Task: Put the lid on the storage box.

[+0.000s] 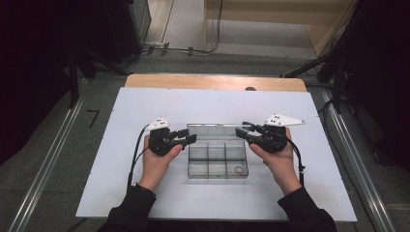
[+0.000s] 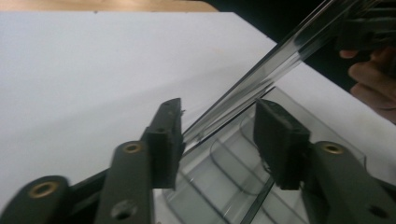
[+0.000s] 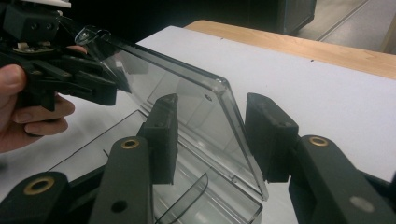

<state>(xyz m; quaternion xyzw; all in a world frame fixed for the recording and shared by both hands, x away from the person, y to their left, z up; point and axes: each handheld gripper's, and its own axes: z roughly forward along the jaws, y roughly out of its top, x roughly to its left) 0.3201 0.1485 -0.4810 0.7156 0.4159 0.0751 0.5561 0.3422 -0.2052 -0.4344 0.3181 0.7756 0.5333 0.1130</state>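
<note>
A clear plastic compartment box [image 1: 217, 177] lies in the middle of the white board. Its lid [image 1: 217, 129] stands raised at the far side. A small ring [image 1: 238, 169] rests in the near right compartment. My left gripper [image 1: 188, 137] is at the lid's left end, open, with the lid edge [image 2: 261, 70] running between its jaws above the box's dividers [image 2: 224, 186]. My right gripper [image 1: 247, 131] is at the lid's right end, also open, and the lid's corner [image 3: 223, 88] sits between its jaws.
The white board [image 1: 145, 193] lies on a wooden table [image 1: 193, 81]. Dark equipment and cables [image 1: 183, 49] stand beyond the table's far edge. A metal rail [image 1: 43, 169] runs along the floor on the left.
</note>
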